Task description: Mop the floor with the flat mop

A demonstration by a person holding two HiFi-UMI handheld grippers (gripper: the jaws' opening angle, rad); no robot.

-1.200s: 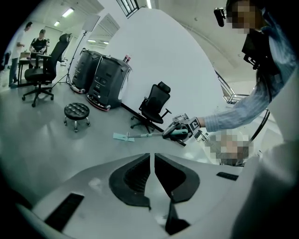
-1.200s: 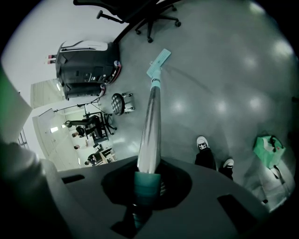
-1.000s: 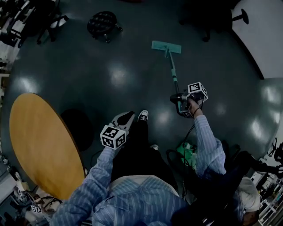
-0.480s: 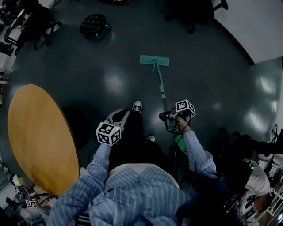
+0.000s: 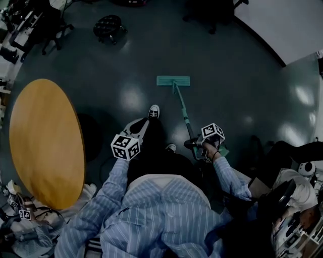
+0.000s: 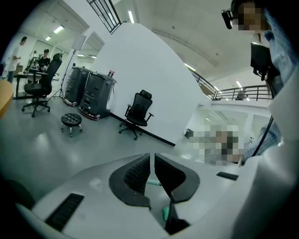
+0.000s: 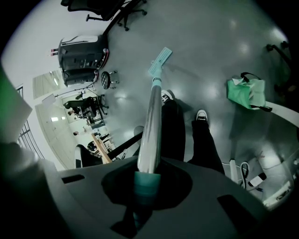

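The flat mop has a teal head [image 5: 173, 80] lying flat on the dark floor ahead of the person's feet. Its thin handle [image 5: 182, 113] slopes back to my right gripper [image 5: 196, 144], which is shut on the handle's teal grip. In the right gripper view the metal handle [image 7: 152, 121] rises from between the jaws of the right gripper [image 7: 147, 179] to the mop head [image 7: 160, 60]. My left gripper [image 5: 136, 128] hangs by the person's left leg, away from the mop. In the left gripper view the left gripper [image 6: 152, 161] is shut with nothing held.
A round wooden table [image 5: 45, 141] stands at the left. A black wheeled stool [image 5: 110, 26] and office chairs [image 5: 212, 12] stand at the far side. A green bag [image 7: 246, 93] lies on the floor to the right. The person's shoe [image 5: 154, 111] is near the mop handle.
The mop head has slid back toward the person's feet. My right gripper has come in closer to the body with the handle. The left gripper has barely moved.
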